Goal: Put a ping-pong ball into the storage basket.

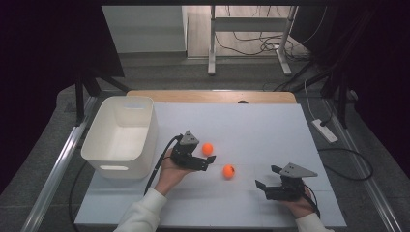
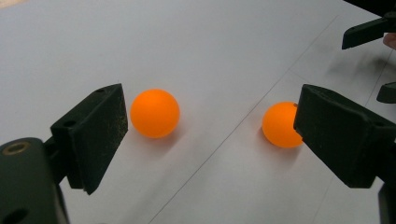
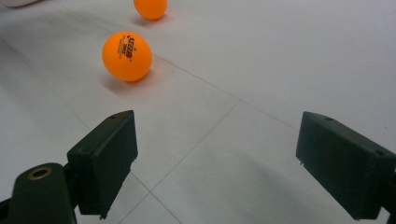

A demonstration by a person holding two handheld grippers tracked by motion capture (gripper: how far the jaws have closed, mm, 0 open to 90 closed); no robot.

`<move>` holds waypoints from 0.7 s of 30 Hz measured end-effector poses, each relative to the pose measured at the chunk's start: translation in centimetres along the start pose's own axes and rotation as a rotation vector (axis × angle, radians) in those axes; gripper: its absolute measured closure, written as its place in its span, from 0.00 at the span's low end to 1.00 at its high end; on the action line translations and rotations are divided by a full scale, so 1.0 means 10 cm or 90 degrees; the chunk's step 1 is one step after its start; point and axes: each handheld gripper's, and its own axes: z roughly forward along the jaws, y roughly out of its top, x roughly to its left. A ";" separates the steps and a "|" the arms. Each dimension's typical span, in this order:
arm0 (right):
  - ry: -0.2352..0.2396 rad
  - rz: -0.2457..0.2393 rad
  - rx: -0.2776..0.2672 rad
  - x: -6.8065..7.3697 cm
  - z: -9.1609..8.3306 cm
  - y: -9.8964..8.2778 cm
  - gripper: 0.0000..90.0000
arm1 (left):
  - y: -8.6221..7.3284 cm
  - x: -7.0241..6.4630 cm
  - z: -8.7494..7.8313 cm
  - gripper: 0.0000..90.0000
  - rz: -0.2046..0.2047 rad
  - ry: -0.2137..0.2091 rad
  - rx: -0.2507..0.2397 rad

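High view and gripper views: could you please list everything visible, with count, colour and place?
balls: 2, orange, on the mat; one by the left gripper, one nearer the middle, apart
bin: 1, white, left side of the mat
mat: 1, white, covering the table
table: 1, wood, far edge showing beyond the mat
power strip: 1, white, floor at right
desk frame: 1, white, background
left gripper: 1, black, open, by the balls
right gripper: 1, black, open, right front of the mat
sleeves: 2, white, bottom edge
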 end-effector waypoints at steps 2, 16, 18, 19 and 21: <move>0.000 0.001 0.000 0.00 0.00 0.00 0.14 | 0.02 0.01 0.02 0.12 0.000 0.000 0.000; 0.003 0.003 0.000 -0.01 0.00 0.00 0.14 | 0.05 0.08 0.14 0.12 -0.010 0.006 0.021; 0.002 0.002 0.000 -0.01 0.00 0.00 0.14 | 0.05 0.09 0.16 0.12 -0.011 0.007 0.025; 0.002 0.002 0.000 -0.01 0.00 0.00 0.14 | 0.05 0.10 0.17 0.12 -0.012 0.009 0.028; 0.001 0.001 0.001 -0.01 0.00 0.00 0.14 | 0.05 0.11 0.19 0.12 -0.013 0.009 0.030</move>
